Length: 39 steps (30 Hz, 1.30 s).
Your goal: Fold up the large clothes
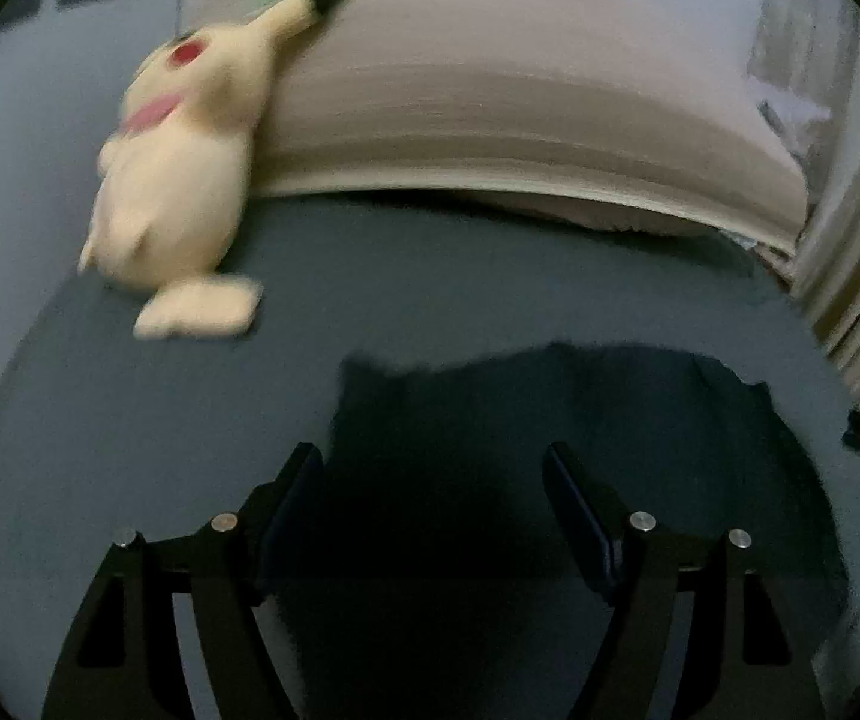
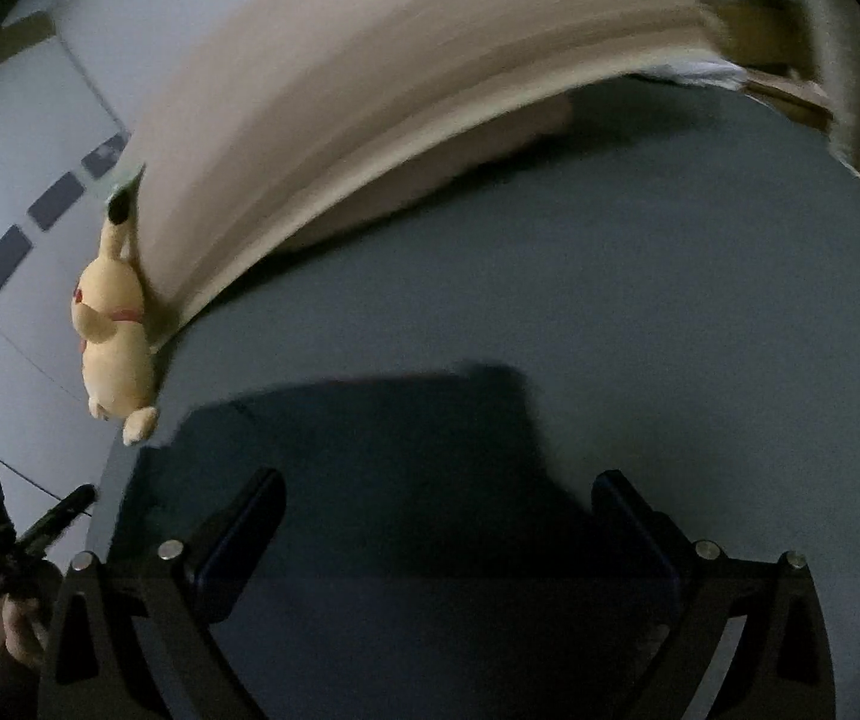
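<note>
Both grippers, left gripper (image 1: pixel 433 468) and right gripper (image 2: pixel 439 495), spread above dark garment (image 1: pixel 550 420); plush (image 1: pixel 178 180) at bed edge.

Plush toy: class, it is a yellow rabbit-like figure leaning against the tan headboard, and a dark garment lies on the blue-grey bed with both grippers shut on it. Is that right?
Not quite. The grippers are open, not shut: the left gripper and right gripper each show spread fingers with nothing between them, in their own wrist views. The rest holds: the plush toy leans against the headboard, and the dark garment lies on the bed.
</note>
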### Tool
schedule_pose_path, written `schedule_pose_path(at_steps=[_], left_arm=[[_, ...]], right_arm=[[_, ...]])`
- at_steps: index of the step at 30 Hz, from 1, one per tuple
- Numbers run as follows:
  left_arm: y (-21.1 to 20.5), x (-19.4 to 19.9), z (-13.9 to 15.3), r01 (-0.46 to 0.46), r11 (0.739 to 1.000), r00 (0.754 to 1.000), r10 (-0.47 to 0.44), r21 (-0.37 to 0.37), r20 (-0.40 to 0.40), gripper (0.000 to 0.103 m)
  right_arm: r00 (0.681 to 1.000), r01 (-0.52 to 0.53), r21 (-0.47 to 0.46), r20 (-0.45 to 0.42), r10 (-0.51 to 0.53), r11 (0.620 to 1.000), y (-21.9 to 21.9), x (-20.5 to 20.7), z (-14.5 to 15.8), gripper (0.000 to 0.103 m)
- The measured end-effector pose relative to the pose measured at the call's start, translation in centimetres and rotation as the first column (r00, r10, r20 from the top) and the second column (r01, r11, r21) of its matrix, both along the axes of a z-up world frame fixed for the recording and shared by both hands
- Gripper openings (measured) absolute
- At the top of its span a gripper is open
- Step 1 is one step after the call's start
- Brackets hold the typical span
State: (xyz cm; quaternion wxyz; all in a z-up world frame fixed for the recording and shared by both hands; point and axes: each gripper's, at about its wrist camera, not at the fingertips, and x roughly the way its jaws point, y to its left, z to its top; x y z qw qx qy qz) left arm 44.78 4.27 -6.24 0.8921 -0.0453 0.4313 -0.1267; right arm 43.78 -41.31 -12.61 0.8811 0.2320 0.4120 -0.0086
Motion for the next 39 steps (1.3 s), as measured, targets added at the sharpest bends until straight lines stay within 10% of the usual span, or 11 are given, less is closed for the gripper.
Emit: schedule_pose_path(at_steps=[9, 16, 18, 20, 23, 26, 30, 34, 39], left_arm=[[6.1, -10.2, -4.1, -0.090, 0.977, 0.991, 0.070, -0.192, -0.111, 0.076], [6.5, -10.8, -7.4, -0.143, 0.961, 0.981, 0.106, -0.235, -0.166, 0.077], [6.6, -11.0, -7.8, -0.174, 0.941, 0.974, 0.121, -0.289, -0.192, 0.077], [6.4, -10.5, -8.0, -0.177, 0.943, 0.972, 0.123, -0.282, -0.198, 0.076], [5.4, -9.7, -8.0, -0.162, 0.966, 0.969, 0.117, -0.201, -0.218, 0.039], [4.6, -9.6, -6.2, -0.170, 0.977, 0.971, 0.144, -0.129, -0.192, 0.011], [4.6, -9.9, -5.5, -0.182, 0.976, 0.972, 0.160, -0.120, -0.172, 0.010], [4.9, -9.7, -9.6, -0.204, 0.972, 0.955, 0.170, -0.120, -0.244, 0.012], [5.5, -9.5, -8.2, -0.219, 0.965, 0.951, 0.179, -0.145, -0.251, 0.019]], right_arm=[[0.997, 0.046, 0.286, -0.065, -0.029, 0.957, -2.4, -12.7, -6.4, 0.103], [0.997, 0.051, 0.369, -0.068, -0.028, 0.928, -0.3, -14.3, -8.9, 0.103], [0.998, 0.053, 0.389, -0.059, -0.032, 0.920, -0.1, -14.3, -8.7, 0.097], [0.998, 0.044, 0.368, -0.066, -0.021, 0.929, 0.6, -14.0, -8.4, 0.071], [0.995, 0.004, 0.247, -0.102, 0.022, 0.969, 1.9, -13.5, -7.3, 0.036], [0.996, -0.042, 0.110, -0.072, 0.050, 0.993, 3.4, -13.6, -3.9, 0.025], [0.998, -0.049, 0.018, -0.032, 0.050, 0.999, 4.2, -14.4, -1.6, 0.024], [0.992, -0.017, 0.090, -0.125, 0.028, 0.996, 3.2, -13.7, -6.7, 0.027], [0.995, 0.031, 0.190, -0.101, -0.011, 0.981, 1.7, -13.8, -5.8, 0.053]])
